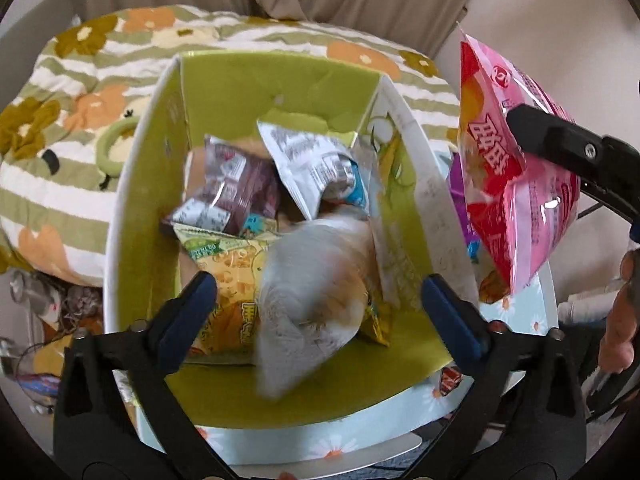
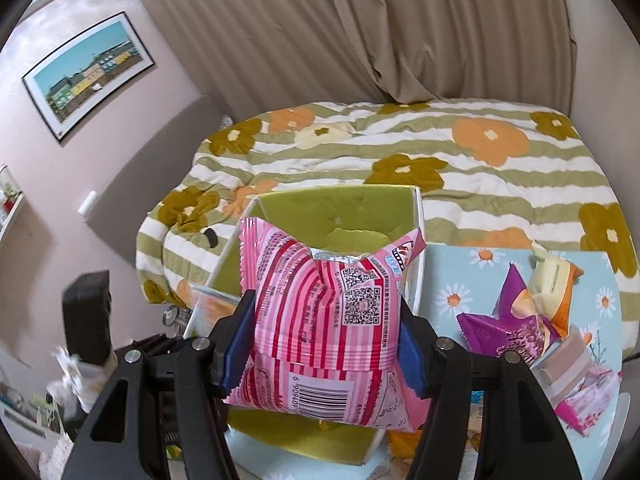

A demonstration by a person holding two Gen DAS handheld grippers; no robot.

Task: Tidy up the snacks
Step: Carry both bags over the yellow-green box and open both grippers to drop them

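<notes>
Pink snack bag (image 2: 332, 320) between right jaws: two QR codes, barcode with leading digits "6 909409". Remaining print illegible. Other packets' lettering blurred, unreadable.

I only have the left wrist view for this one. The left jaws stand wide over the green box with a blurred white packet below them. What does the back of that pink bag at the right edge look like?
Observer: The pink bag shows pink and red stripes, QR codes and a barcode in the right wrist view.
Operator: Is it actually gripped?
Observer: Yes, the right gripper has its blue pads pressed into both sides of it.
Operator: Any snacks left outside the green box?
Observer: A purple packet and a cream and orange packet lie on the daisy-print surface beside the green box.
</notes>
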